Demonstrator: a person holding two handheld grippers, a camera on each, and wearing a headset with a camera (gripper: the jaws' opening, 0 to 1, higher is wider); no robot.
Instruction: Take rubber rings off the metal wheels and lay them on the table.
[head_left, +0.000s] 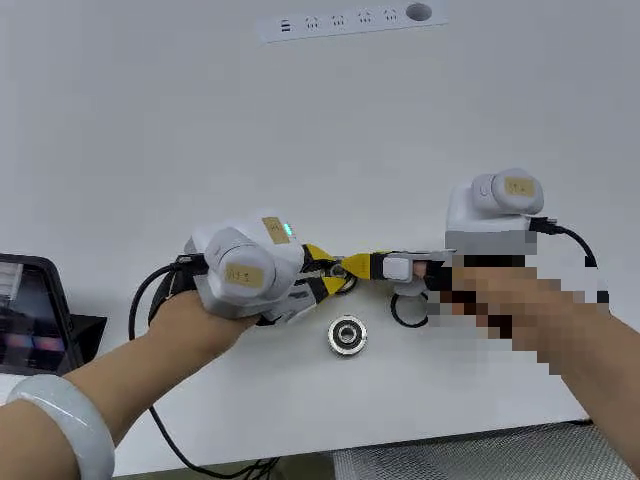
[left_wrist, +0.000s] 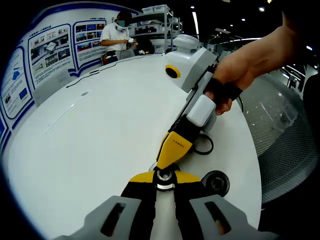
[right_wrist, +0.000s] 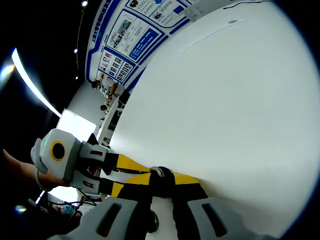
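The left gripper (head_left: 330, 276) has its jaws pressed together on a wheel (left_wrist: 164, 176), holding it just above the table (head_left: 300, 130) with the rim turned toward the other tool. That grip anchors the metal so the rubber can be pulled against it. The right gripper (right_wrist: 160, 184) comes in nose to nose from the opposite side, jaws closed on the same wheel. It seems to pinch the ring (right_wrist: 161, 181) at the rim, though the tips crowd the spot too much to be sure it has rubber alone. The two tools meet tip to tip, so a straight pull apart should peel the ring off.

A loose ring (head_left: 408, 312) lies flat on the table under the right gripper's body. A second wheel (head_left: 347, 336) sits just in front of the held one, toward the person, apart from both tools.

Room is generous. The white top runs bare behind the grippers up to the power strip (head_left: 350, 18) at the far edge. The near edge is close to the person's arms, so a freed ring is best laid beside the loose one, not nearer. A tablet (head_left: 30, 315) stands well off to the left.
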